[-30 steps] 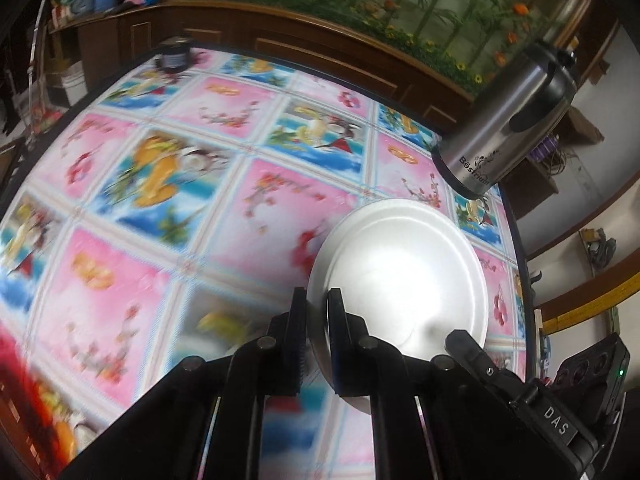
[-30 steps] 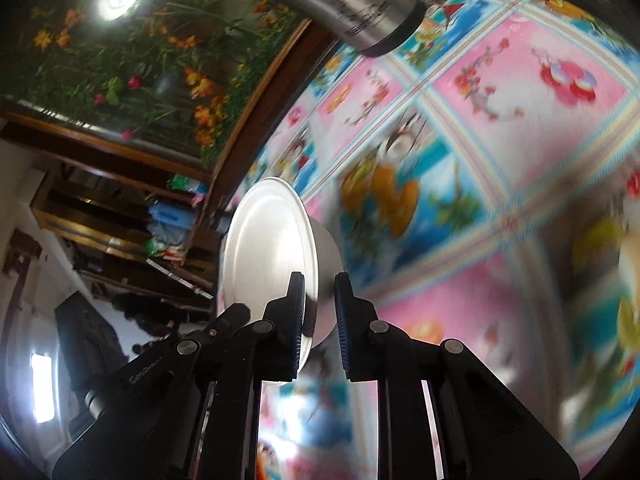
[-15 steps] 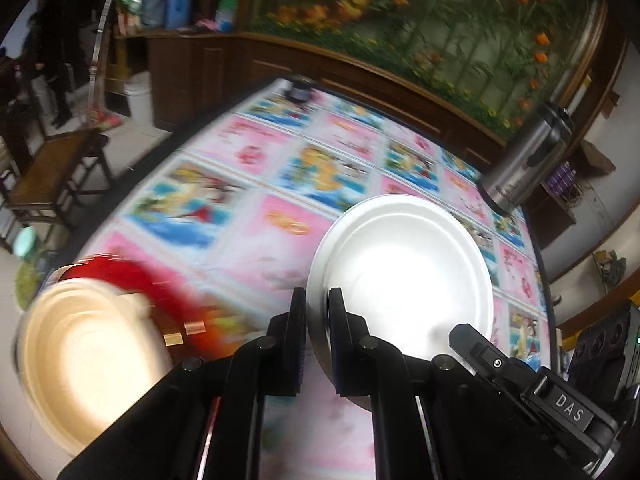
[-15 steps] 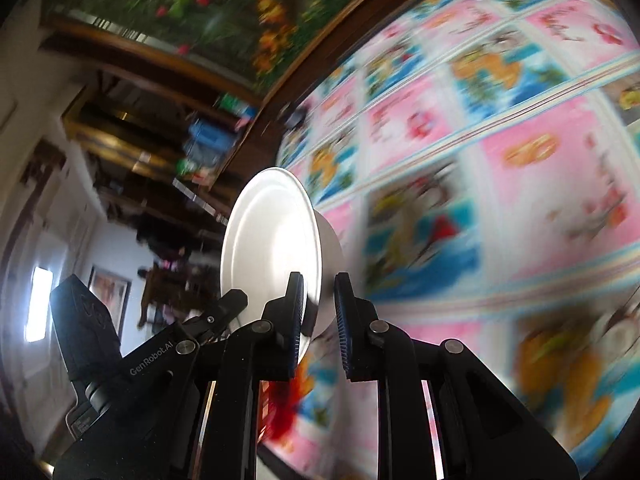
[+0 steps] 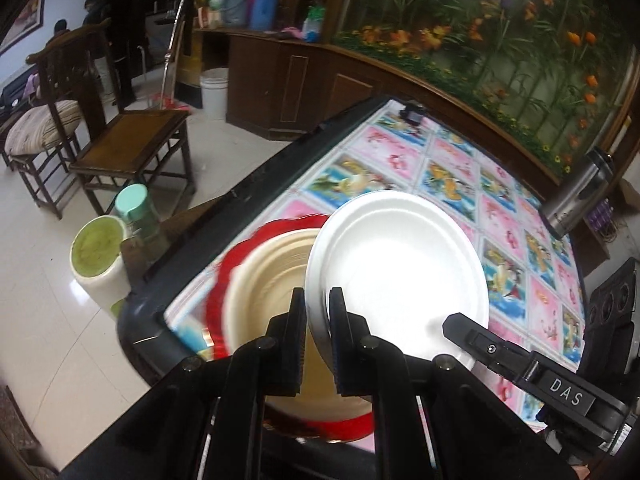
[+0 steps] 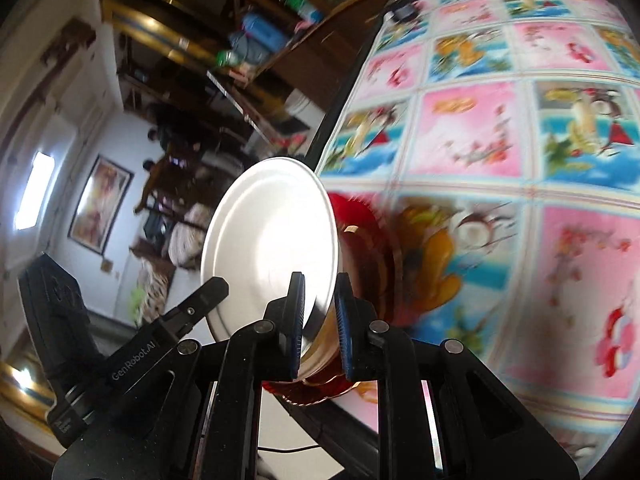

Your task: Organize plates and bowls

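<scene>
Left wrist view: white plate (image 5: 400, 276) held by opposite rim edges above the stack at the table's near-left corner.

Left gripper (image 5: 317, 344) and right gripper (image 6: 320, 316) each have their jaws nearly closed, pinching the plate's thin rim. Below it sit a tan plate (image 5: 272, 276) and a red tray (image 5: 224, 276) on the patterned tablecloth (image 5: 504, 216). Judged light, thin, somewhat flexible and smooth-surfaced, it is best gripped at the rim; squeezing hard may buckle it.
</scene>
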A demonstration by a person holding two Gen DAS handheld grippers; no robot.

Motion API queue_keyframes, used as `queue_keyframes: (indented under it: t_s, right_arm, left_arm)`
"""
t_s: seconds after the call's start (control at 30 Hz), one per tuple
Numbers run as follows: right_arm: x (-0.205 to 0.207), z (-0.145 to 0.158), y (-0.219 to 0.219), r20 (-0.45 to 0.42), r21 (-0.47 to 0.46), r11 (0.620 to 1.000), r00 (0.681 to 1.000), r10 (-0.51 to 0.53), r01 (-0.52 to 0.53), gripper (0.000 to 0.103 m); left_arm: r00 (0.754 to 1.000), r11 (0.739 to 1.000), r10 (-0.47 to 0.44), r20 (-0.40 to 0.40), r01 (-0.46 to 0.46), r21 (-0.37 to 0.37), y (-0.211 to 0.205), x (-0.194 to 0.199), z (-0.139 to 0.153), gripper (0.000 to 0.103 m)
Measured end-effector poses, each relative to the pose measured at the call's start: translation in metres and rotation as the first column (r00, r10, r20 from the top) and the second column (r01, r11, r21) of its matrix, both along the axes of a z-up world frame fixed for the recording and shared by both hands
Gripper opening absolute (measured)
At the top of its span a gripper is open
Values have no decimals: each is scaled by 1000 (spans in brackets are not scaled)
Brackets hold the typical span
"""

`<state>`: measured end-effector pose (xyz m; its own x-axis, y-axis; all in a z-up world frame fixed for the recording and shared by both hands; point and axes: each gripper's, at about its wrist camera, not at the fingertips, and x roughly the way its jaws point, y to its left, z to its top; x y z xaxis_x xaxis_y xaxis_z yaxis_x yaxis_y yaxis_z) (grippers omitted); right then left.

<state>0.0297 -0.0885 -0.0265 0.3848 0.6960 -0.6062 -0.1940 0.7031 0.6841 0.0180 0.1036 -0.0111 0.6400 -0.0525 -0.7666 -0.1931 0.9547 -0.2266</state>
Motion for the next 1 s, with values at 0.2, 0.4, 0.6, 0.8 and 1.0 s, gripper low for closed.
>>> queue_keyframes:
  t_s: [0.2,0.4,0.6,0.8,1.0]
  right_arm:
    - [0,-7,24,6,-69,997,1000,25,-25,16]
    - [6,-17,34,-13,-101,995,1000,23,-24,16]
    - [5,-17,37,-15,-116,993,1000,19,-21,16]
    - [-1,-15,37,-18,-109,994,1000,21,-23,16]
    - [0,-14,38,-23,-101,994,999,26,-29,16]
  left_arm:
    - [999,1000,15,-39,-16,-21,17,-3,-19,10]
    - [998,999,12,-67,-14,-42,25,-2,-31,11]
    - [998,999,4,-68,-7,-39,28,-5,-29,12]
    - [998,1000,4,-63,-6,-30,28,-7,-27,12]
    - [998,1000,5,-63,-7,-26,27,-9,-26,12]
